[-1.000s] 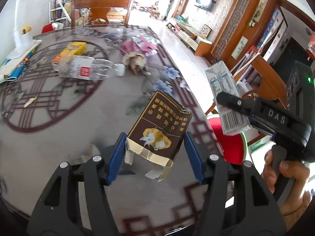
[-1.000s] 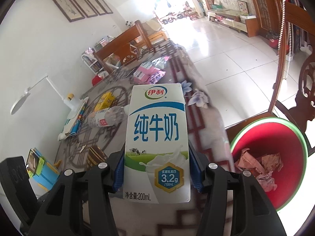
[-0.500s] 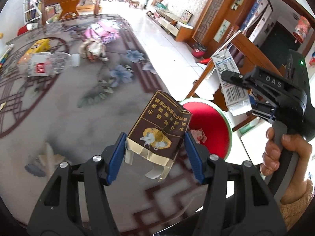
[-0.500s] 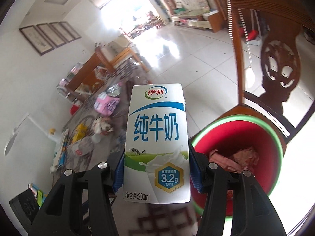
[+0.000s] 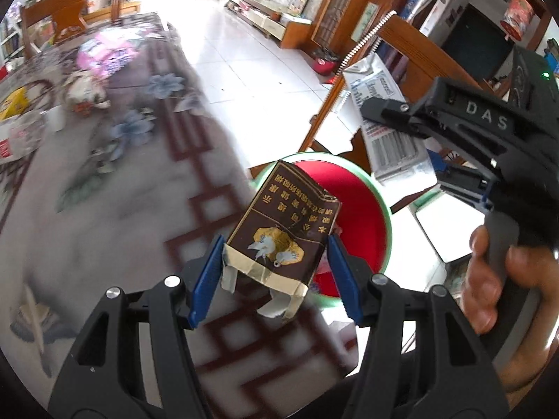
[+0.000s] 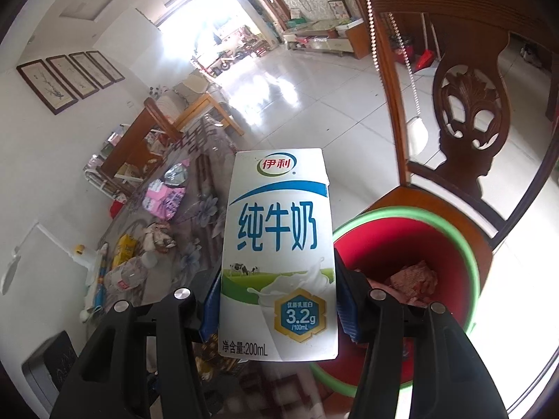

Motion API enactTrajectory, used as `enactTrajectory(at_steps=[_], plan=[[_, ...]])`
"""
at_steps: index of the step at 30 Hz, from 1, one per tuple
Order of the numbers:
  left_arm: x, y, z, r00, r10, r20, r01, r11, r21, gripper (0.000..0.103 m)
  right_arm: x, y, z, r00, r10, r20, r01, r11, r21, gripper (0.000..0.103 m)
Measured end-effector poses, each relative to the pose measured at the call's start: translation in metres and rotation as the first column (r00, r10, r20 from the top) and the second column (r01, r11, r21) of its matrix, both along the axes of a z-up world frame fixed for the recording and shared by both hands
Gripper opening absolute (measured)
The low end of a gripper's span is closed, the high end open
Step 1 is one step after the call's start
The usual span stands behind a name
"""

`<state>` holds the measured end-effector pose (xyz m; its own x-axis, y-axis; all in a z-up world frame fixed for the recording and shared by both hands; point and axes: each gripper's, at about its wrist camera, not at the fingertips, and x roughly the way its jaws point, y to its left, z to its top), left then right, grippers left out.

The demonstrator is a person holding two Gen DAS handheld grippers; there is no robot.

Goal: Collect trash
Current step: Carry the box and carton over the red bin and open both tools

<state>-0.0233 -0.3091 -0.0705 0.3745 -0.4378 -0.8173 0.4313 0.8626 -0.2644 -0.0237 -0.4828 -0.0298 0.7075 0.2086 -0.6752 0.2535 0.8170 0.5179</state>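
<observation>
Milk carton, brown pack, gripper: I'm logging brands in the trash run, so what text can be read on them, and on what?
"伊利", "纯牛奶", "3.2g /100mL", "净含量:200mL": front of the milk carton in the right gripper.
"DAS": body of the right gripper, seen from the left wrist view.
Gold characters on the crumpled brown pack in the left gripper: upside down, not legible.
Carton's back print and barcode: too small.
Bottle label: blurred.

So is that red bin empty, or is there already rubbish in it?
Not empty: crumpled pinkish wrappers lie at the bottom of the red bin.
</observation>
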Motion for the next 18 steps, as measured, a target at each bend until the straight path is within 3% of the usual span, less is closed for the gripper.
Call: enactTrajectory(at_steps=[5, 9, 12, 18], plan=[[0.002, -0.03, 0.006, 0.998, -0.059, 0.026, 0.059, 0.998, -0.004, 0.058, -0.004, -0.021, -0.007, 0.996, -0.087, -0.036, 0.087, 0.996, -0.005, 0.052], [0.001, -0.039, 0.005, 0.997, -0.076, 0.029, 0.077, 0.997, -0.026, 0.073, -0.005, -0.034, -0.016, 0.987, -0.143, -0.078, 0.144, 0.99, 0.004, 0.053], [0.002, -0.034, 0.0, 0.998, -0.067, 0.016, 0.067, 0.997, -0.028, 0.076, -0.007, -0.042, -0.019, 0.977, -0.192, -0.093, 0.193, 0.981, 0.001, 0.064], [0.011, 0.012, -0.001, 0.999, 0.024, 0.023, -0.023, 0.999, -0.03, 0.083, -0.005, -0.036, -0.014, 0.981, -0.176, -0.081, 0.176, 0.984, -0.009, 0.071]])
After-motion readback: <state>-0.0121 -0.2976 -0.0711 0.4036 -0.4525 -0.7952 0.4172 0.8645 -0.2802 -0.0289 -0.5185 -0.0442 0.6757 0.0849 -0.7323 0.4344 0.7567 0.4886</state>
